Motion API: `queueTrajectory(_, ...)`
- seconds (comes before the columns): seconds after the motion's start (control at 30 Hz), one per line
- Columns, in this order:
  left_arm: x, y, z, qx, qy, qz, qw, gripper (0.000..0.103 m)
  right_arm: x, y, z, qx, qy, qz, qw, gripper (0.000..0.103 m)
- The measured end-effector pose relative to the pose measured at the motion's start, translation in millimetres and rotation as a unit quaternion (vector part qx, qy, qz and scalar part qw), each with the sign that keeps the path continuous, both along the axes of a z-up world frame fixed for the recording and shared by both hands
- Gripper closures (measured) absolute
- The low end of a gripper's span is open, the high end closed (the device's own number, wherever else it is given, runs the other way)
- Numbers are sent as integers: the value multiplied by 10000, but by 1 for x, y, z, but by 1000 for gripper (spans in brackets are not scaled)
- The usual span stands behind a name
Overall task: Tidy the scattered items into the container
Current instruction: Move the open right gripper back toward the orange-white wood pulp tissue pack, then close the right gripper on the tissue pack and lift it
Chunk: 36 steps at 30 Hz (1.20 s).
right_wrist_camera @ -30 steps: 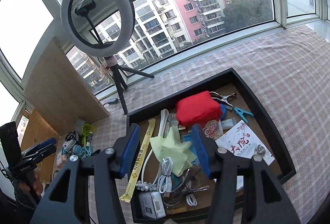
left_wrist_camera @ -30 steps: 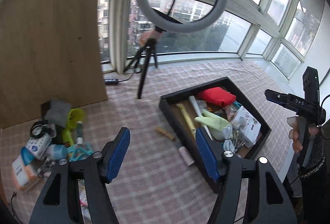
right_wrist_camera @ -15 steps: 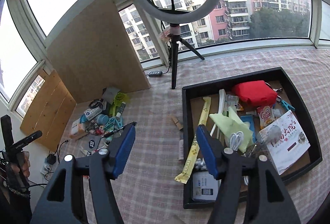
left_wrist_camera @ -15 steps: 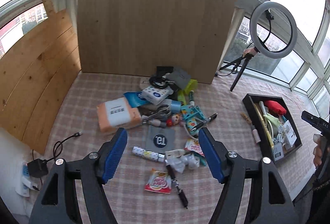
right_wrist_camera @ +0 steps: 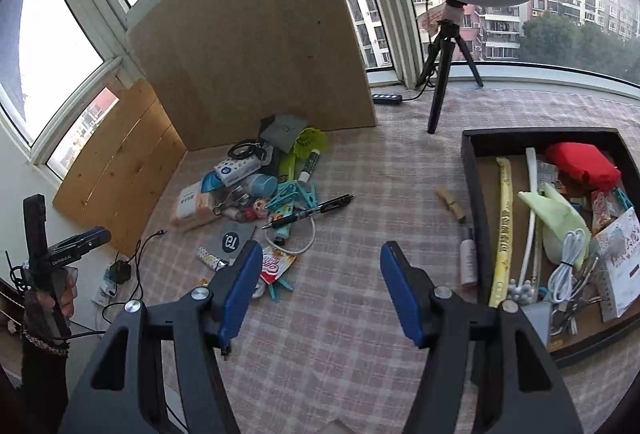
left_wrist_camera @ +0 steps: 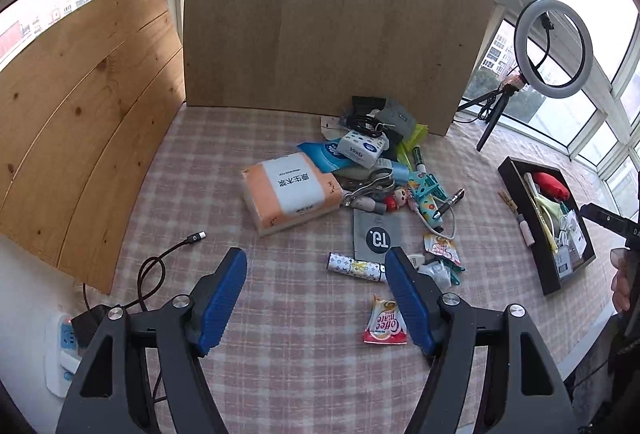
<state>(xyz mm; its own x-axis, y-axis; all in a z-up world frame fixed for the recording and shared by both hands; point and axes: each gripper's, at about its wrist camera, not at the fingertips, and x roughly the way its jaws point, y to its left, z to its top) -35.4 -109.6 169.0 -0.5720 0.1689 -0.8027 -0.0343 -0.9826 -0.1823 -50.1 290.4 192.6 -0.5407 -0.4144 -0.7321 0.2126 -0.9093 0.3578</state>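
Under the left tool [left_wrist_camera: 316, 298], a tabletop [left_wrist_camera: 280, 374] in pink checked cloth is spreading toward two wooden boards [left_wrist_camera: 332, 10] that are leaning against the windows. Its blue pads are standing wide apart after just opening further, gripping nothing. Clutter is lying in a heap [left_wrist_camera: 372, 170] ahead: an orange tissue pack [left_wrist_camera: 292, 194], a grey pouch [left_wrist_camera: 378, 238], a coffee sachet [left_wrist_camera: 385, 322] just beside the right pad. A black tray [left_wrist_camera: 516, 186] is sitting well apart at the right edge, already part-filled, and a ring light [left_wrist_camera: 554, 48] is standing behind it. A cable [left_wrist_camera: 160, 262] is trailing off the left edge.

Across the right tool's [right_wrist_camera: 316, 290] view, the same cloth is showing bare between its pads, which are also standing wide after just opening further, holding nothing. The tray [right_wrist_camera: 476, 194] is lying near on the right, the heap [right_wrist_camera: 260, 190] farther left below the boards [right_wrist_camera: 248, 46]. A clothespin [right_wrist_camera: 450, 202] and a small tube [right_wrist_camera: 468, 258] are lying just outside the tray wall. Apartment blocks are filling the windows beyond.
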Motion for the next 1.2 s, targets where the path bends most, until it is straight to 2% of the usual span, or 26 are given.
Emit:
queueTrajectory(0.27, -26, -28, -32, 498, -25, 414, 9979, 34, -40, -105, -11, 68, 147, 932, 9955, 43)
queueTrajectory(0.5, -48, -44, -68, 775, -124, 815, 9936, 35, -84, -196, -52, 172, -100, 1644, 9862, 43)
queueTrajectory(0.67, -65, -49, -92, 951, -232, 930, 9908, 36, -109, -245, -92, 490, -344, 1961, 9787, 46)
queueTrajectory(0.73, -72, -49, -100, 975, -295, 933, 9904, 37, -118, -257, -105, 576, -421, 2052, 9761, 55)
queueTrajectory(0.8, -79, -50, -108, 1027, -359, 939, 9896, 41, -128, -265, -115, 561, -529, 2102, 9746, 58)
queueTrajectory(0.87, -86, -48, -113, 1028, -413, 871, 9900, 47, -136, -270, -122, 536, -573, 2114, 9742, 59)
queueTrajectory(1.2, -112, -38, -130, 839, -700, 442, 9930, 47, -174, -282, -140, 73, -960, 2146, 9719, 61)
